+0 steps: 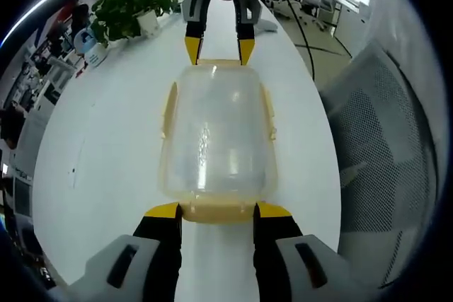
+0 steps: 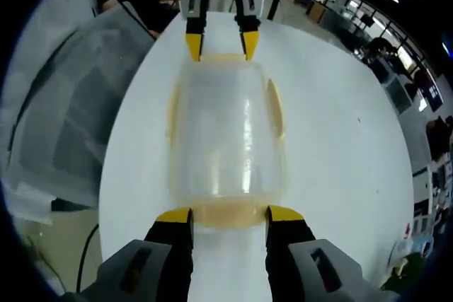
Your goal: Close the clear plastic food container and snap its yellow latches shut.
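While the clear container [image 1: 218, 136] sits lid-on in the middle of the white table [image 1: 106, 146], the left gripper [image 1: 218, 211] and right gripper [image 2: 229, 216] each stand spread around an end latch. It looks light, thin-walled and slippery, so press on the stiff yellow latches [image 1: 216, 211], not the lid.

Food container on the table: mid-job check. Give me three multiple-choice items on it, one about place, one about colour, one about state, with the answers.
1. Where does the food container sit?
A. between the two tools
B. on a chair
C. beside the plant

2. What colour are the tool fingertips?
A. red
B. yellow
C. green

3. How does the left tool stand?
A. open, astride the container's near end
B. shut above the container
C. flat on the table

Answers:
1 A, the right tool faces from the far end.
2 B, yellow tips show in both views.
3 A, its fingertips flank the end latch.
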Demonstrator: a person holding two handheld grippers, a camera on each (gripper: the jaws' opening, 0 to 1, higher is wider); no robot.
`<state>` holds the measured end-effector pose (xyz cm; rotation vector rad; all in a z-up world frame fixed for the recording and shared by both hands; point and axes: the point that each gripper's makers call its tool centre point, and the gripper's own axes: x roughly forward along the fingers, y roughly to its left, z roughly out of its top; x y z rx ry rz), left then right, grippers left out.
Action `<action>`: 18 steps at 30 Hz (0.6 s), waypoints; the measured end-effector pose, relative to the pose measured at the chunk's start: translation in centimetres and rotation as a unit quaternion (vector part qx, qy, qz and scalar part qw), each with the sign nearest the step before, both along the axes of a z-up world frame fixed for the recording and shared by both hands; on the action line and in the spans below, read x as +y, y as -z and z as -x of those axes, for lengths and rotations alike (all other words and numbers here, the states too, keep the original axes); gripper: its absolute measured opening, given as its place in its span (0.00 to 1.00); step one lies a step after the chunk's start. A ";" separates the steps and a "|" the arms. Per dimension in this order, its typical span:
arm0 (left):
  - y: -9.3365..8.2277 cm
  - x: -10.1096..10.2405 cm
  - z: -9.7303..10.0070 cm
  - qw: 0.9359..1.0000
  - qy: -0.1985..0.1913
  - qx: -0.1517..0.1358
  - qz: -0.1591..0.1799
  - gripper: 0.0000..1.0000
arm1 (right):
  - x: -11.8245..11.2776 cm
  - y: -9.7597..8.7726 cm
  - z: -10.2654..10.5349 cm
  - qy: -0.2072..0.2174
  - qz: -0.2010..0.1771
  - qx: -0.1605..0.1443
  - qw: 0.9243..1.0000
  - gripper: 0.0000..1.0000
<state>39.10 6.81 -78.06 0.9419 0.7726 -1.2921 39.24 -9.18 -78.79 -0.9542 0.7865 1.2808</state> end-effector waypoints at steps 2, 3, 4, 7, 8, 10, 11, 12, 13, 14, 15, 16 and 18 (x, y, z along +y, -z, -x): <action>0.0 -0.1 0.0 1.000 0.001 0.001 0.000 0.39 | -0.1 0.1 0.0 -0.001 0.000 0.001 1.000 0.38; 0.1 -0.2 0.0 1.000 0.000 0.001 0.000 0.39 | -0.2 0.1 0.0 -0.001 0.000 0.002 1.000 0.38; 0.1 -0.3 0.0 1.000 0.000 0.002 -0.001 0.39 | -0.3 0.1 0.0 -0.002 -0.001 0.002 1.000 0.38; 0.1 -0.5 0.0 1.000 0.000 0.002 -0.002 0.39 | -0.5 0.1 0.0 -0.002 -0.001 0.002 1.000 0.38; 0.1 -0.5 0.0 1.000 -0.001 0.003 -0.002 0.39 | -0.5 0.1 0.0 -0.002 -0.001 0.002 1.000 0.38; 0.1 -0.7 0.1 1.000 0.000 0.005 -0.002 0.39 | -0.7 0.1 0.0 -0.003 -0.001 0.004 1.000 0.38; 0.1 -0.8 0.1 1.000 0.000 0.005 -0.001 0.39 | -0.8 0.0 0.1 -0.003 -0.001 0.004 1.000 0.38; 0.1 -0.9 0.1 1.000 0.000 0.005 -0.001 0.39 | -1.0 0.0 0.1 -0.002 -0.001 0.004 1.000 0.38; 0.1 -1.0 0.1 1.000 0.000 0.005 0.000 0.39 | -1.1 -0.1 0.1 -0.002 -0.001 0.004 1.000 0.38; 0.0 -1.1 0.1 1.000 0.001 0.005 0.000 0.39 | -1.2 -0.1 0.1 -0.001 -0.001 0.004 1.000 0.38; 0.0 -1.3 0.1 1.000 0.002 0.005 0.000 0.39 | -1.3 0.0 0.1 -0.001 -0.001 0.005 1.000 0.38; 0.0 -1.4 0.1 1.000 0.002 0.006 0.000 0.39 | -1.4 0.1 0.1 0.000 -0.001 0.006 1.000 0.38; 0.1 -1.6 0.1 1.000 0.004 0.006 -0.001 0.39 | -1.5 0.1 0.1 0.001 -0.001 0.008 1.000 0.38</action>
